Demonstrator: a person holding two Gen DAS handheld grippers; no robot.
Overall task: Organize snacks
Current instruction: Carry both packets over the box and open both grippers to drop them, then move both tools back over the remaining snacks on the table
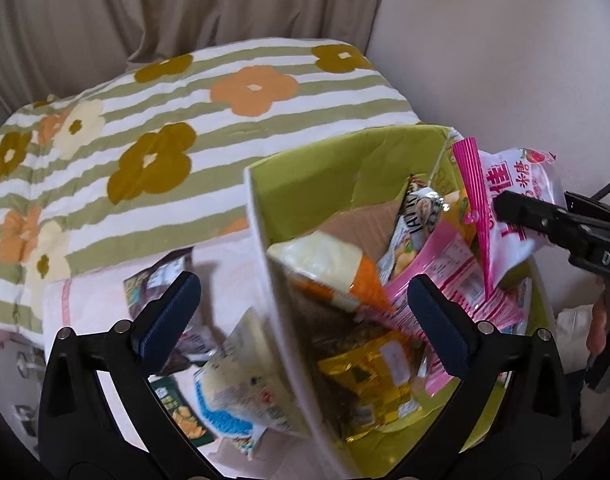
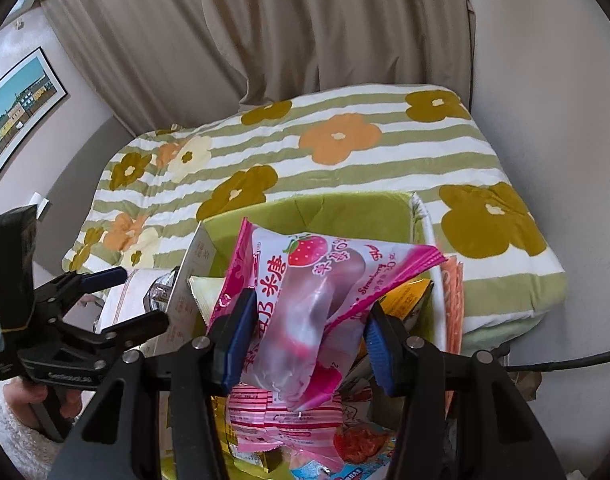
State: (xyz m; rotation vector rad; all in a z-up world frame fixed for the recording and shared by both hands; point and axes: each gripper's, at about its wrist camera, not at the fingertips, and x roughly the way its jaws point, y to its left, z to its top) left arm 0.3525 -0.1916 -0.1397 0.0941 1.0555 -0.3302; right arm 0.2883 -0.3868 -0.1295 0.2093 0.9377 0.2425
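Note:
A green storage box [image 1: 325,168] with a white rim holds several snack packets. My right gripper [image 2: 305,340] is shut on a pink strawberry rice-candy bag [image 2: 305,288] and holds it above the box [image 2: 345,208]. In the left wrist view the same bag [image 1: 505,184] hangs at the box's right side, pinched by the right gripper [image 1: 517,208]. My left gripper [image 1: 301,316] is open and empty, its fingers straddling the box's near-left wall. An orange and white packet [image 1: 329,268] and a yellow packet [image 1: 369,372] lie inside the box.
Several snack packets [image 1: 233,384] lie outside the box on a pink cloth [image 1: 97,292]. A striped floral quilt [image 1: 145,120] covers the bed behind. Beige curtains [image 2: 285,32] and a white wall stand beyond. A framed picture [image 2: 21,108] hangs left.

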